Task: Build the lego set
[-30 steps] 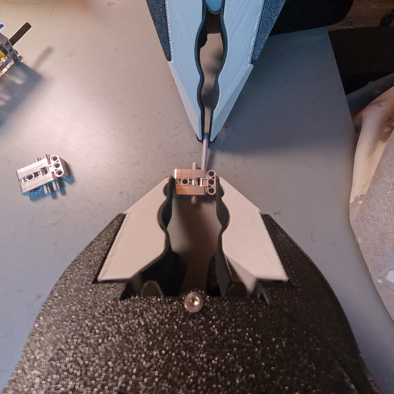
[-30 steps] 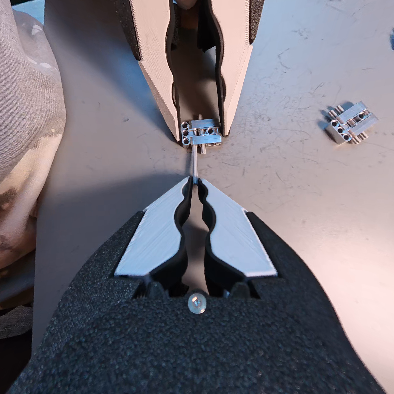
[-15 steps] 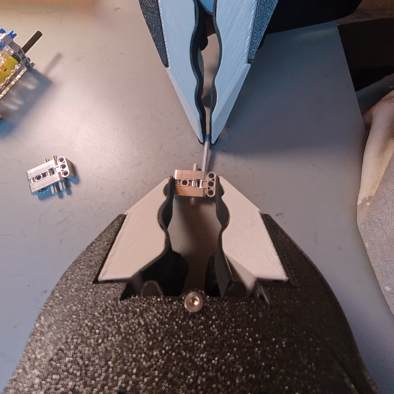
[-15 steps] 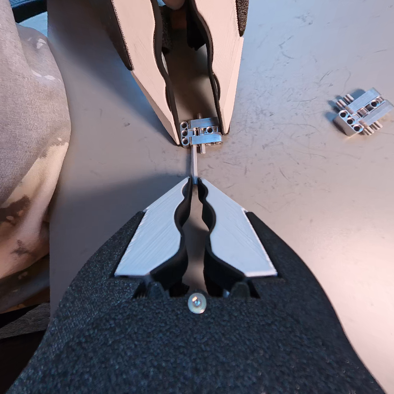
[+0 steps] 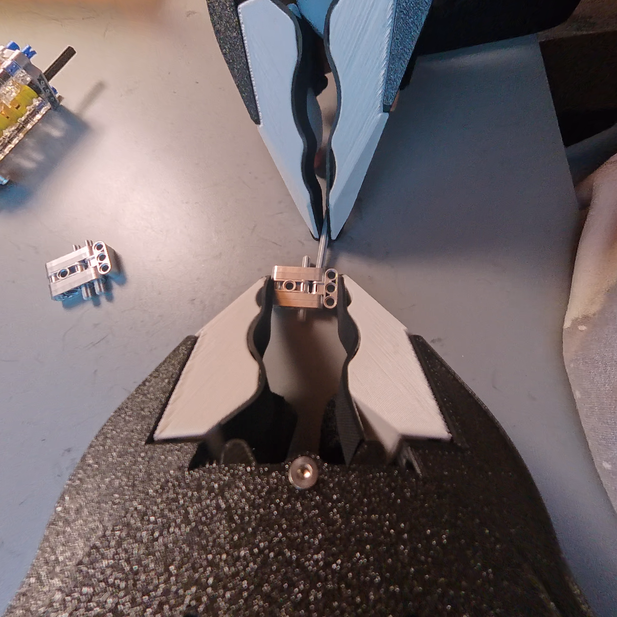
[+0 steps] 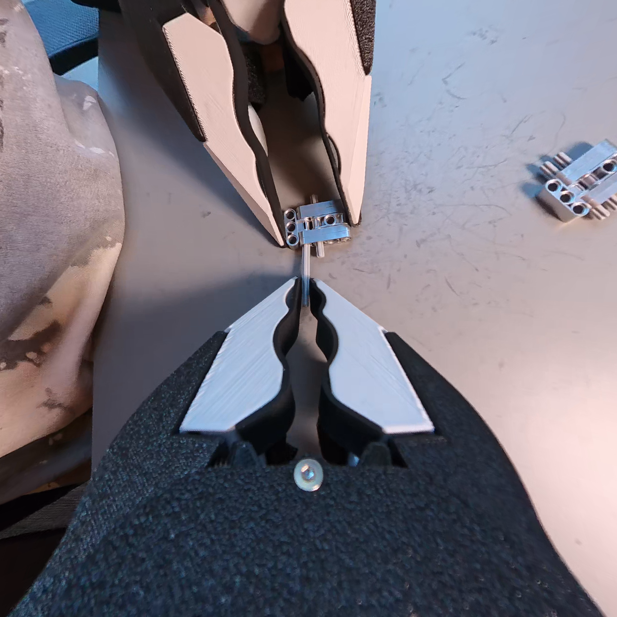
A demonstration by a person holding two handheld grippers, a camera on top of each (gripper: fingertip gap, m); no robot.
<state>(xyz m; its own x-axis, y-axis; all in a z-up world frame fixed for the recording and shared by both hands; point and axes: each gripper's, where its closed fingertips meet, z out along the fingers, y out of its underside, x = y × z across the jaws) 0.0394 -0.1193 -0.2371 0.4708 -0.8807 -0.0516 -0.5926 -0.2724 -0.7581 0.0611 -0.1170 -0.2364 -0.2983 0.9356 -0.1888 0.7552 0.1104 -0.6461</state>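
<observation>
The small grey brick assembly point(image 5: 305, 289) is clamped between the left gripper point(image 5: 305, 293) fingertips just above the table point(image 5: 167, 167). The thin grey axle point(image 6: 305, 267), pinched by the nearly closed right gripper point(image 6: 304, 287), enters it; axle and hole are best kept collinear, the block held steady.

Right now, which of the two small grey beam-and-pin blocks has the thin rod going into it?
The small grey beam-and-pin block clamped in the left gripper; the thin grey rod enters it. The other block lies loose, alone.
</observation>
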